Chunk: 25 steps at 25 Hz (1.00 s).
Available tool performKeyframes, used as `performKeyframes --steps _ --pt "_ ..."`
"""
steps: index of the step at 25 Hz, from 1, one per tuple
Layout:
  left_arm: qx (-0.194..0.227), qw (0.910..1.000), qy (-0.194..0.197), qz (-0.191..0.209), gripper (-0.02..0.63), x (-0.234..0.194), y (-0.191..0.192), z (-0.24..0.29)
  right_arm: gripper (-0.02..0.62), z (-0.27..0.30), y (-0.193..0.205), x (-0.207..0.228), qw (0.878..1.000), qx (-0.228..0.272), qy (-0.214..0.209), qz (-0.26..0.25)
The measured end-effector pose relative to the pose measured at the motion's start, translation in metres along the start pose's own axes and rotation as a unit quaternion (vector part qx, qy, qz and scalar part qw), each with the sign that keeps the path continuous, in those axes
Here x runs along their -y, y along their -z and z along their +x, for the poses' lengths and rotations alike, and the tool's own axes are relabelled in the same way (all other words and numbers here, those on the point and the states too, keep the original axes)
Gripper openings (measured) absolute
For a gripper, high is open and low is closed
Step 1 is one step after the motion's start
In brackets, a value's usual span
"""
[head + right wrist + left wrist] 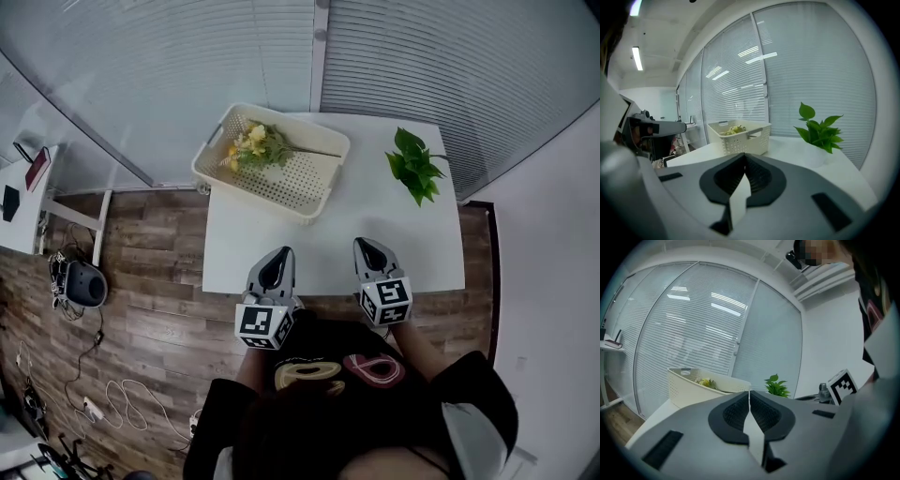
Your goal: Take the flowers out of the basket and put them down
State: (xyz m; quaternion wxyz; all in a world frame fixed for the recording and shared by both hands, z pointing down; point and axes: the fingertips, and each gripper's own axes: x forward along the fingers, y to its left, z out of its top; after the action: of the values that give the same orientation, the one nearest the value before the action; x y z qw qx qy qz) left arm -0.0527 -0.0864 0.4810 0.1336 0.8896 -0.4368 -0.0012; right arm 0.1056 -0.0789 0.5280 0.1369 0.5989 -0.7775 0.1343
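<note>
Now both grippers sit shut and empty at the table's near edge.
From the head view, the left gripper (281,253) is at 7 o'clock on the table (375,220) and the right gripper (367,247) at 5 o'clock. Each has its jaws pressed together with nothing between them, tips toward 12. The flowers (255,145) lie inside the basket (281,201) at the 11 o'clock corner, stems toward 3 o'clock. A plant (415,165) stands at 1 o'clock, well apart from the basket.

Perforated plastic basket (302,181); smooth matt table (347,239); wood-plank floor (150,272).
</note>
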Motion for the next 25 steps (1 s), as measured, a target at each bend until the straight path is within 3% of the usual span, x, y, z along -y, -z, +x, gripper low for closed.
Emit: performKeyframes --steps 7,12,17,25 --pt "-0.002 0.9998 -0.011 -0.015 0.023 -0.046 -0.004 -0.015 0.011 0.025 -0.025 -0.015 1.0 0.009 0.02 0.002" --pt "0.009 0.9994 -0.024 -0.025 0.023 -0.066 -0.01 -0.017 0.011 0.034 -0.041 -0.014 1.0 -0.001 0.001 0.007" --pt "0.013 0.9985 -0.041 -0.033 0.023 -0.081 -0.015 -0.018 0.013 0.05 -0.055 -0.011 1.0 -0.013 -0.014 -0.024" --pt "0.014 0.9968 -0.068 -0.039 0.023 -0.094 -0.024 -0.013 0.102 0.079 -0.088 -0.004 0.997 -0.018 -0.043 -0.056"
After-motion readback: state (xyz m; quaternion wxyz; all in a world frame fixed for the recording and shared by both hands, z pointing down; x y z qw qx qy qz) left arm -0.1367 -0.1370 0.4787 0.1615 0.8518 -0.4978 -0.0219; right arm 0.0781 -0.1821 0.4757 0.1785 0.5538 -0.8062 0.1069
